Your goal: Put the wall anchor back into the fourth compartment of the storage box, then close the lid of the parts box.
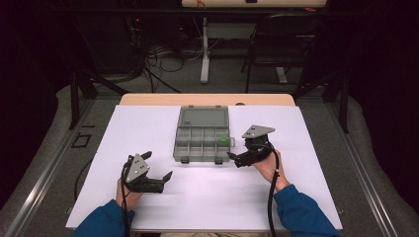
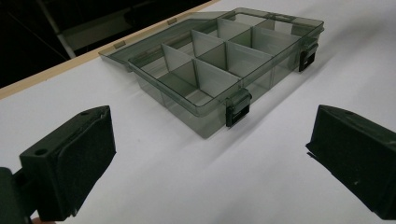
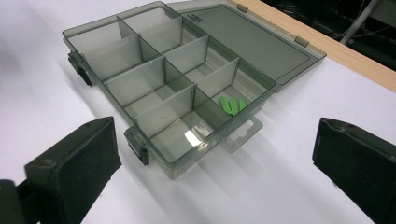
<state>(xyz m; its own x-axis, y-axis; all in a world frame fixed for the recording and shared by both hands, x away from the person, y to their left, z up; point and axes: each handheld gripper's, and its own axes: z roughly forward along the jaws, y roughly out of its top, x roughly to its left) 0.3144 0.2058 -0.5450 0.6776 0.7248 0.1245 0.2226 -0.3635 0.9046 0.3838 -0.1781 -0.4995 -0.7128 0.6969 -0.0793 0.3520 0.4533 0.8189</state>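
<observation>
A smoky clear compartment box (image 1: 202, 140) (image 2: 219, 65) (image 3: 163, 88) lies open in the middle of the white table, its lid (image 1: 203, 117) (image 3: 252, 42) folded flat toward the far edge. Small green pieces (image 1: 224, 139) (image 3: 232, 105) lie in its back right compartment. My left gripper (image 1: 160, 168) (image 2: 210, 158) is open, resting low to the front left of the box. My right gripper (image 1: 232, 157) (image 3: 215, 158) is open too, just off the box's front right corner. Neither holds anything.
A white sheet (image 1: 207, 197) covers the table, with a bare wooden strip (image 1: 207, 99) along the far edge. Beyond it stand a dark chair (image 1: 276, 44), a table leg (image 1: 204, 54) and loose cables (image 1: 158, 59) on the floor.
</observation>
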